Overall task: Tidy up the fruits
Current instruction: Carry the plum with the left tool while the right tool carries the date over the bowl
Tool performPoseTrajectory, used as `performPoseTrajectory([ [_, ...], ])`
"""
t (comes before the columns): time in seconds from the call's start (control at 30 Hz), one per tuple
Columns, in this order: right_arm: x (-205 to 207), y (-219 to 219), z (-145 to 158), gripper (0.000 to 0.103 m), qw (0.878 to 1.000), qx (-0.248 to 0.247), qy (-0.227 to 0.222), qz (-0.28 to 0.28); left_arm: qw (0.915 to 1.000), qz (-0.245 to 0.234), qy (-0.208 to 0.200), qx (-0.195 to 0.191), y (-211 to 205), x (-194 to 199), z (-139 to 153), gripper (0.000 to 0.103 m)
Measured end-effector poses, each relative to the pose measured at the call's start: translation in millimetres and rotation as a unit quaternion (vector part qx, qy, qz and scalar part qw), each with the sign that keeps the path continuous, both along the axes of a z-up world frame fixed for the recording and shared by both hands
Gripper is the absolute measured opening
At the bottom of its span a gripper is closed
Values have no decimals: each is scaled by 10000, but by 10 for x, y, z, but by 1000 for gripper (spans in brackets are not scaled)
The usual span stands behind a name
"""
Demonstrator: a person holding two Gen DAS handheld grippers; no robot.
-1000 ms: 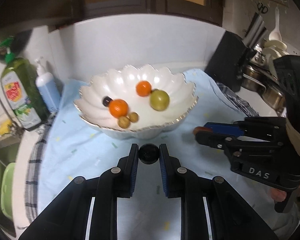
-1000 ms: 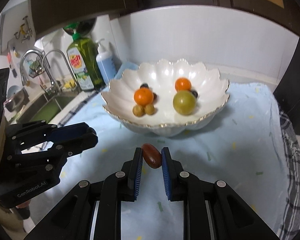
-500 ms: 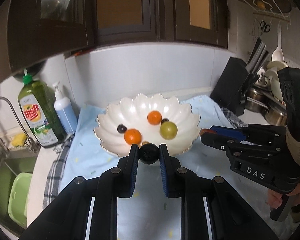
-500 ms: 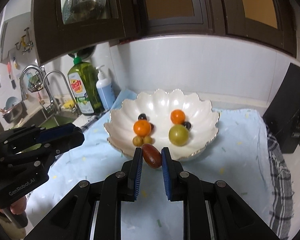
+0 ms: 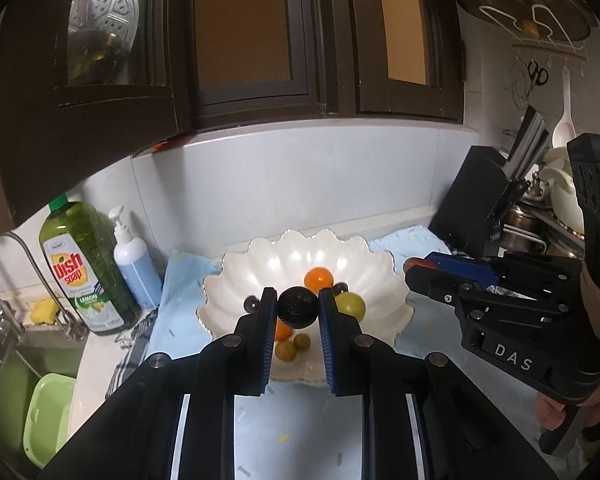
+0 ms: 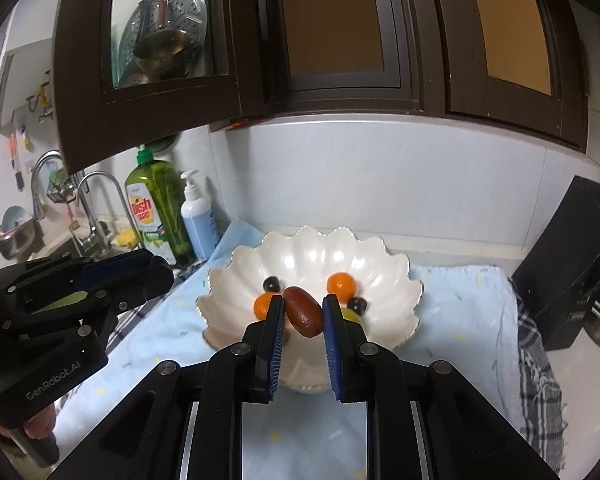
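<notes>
Black fruit point(image 5: 298, 307) sits clamped in left tongs point(image 5: 298, 308), brown fruit point(image 6: 303, 311) in right tongs point(image 6: 303, 312).

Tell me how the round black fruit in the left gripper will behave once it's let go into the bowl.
The black fruit looks round and smooth, so it will probably roll downslope in the scalloped bowl. Its glossy skin suggests slipperiness. It seems light.

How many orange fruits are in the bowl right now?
2. One orange fruit sits toward the back right of the white bowl; the other orange fruit lies front left, partly behind the right gripper's finger. More could be hidden behind the grippers.
</notes>
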State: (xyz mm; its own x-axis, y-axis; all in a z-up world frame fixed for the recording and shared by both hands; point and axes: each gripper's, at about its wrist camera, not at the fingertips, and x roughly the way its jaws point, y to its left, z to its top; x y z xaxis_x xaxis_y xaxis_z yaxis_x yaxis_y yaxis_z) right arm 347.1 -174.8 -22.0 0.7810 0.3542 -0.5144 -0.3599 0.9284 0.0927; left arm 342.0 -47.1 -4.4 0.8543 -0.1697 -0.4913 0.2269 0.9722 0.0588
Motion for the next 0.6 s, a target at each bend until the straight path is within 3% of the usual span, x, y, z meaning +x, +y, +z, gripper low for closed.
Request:
performPoseTrajectory([
  [0.33,385,41,33,21,9998,-209,19,-67,10000,-14,35,7,-66,369,93,22],
  [0.6,705,61,98,21,9990,-412,57,-132,9985,-100,530,-134,-70,853,39,22],
])
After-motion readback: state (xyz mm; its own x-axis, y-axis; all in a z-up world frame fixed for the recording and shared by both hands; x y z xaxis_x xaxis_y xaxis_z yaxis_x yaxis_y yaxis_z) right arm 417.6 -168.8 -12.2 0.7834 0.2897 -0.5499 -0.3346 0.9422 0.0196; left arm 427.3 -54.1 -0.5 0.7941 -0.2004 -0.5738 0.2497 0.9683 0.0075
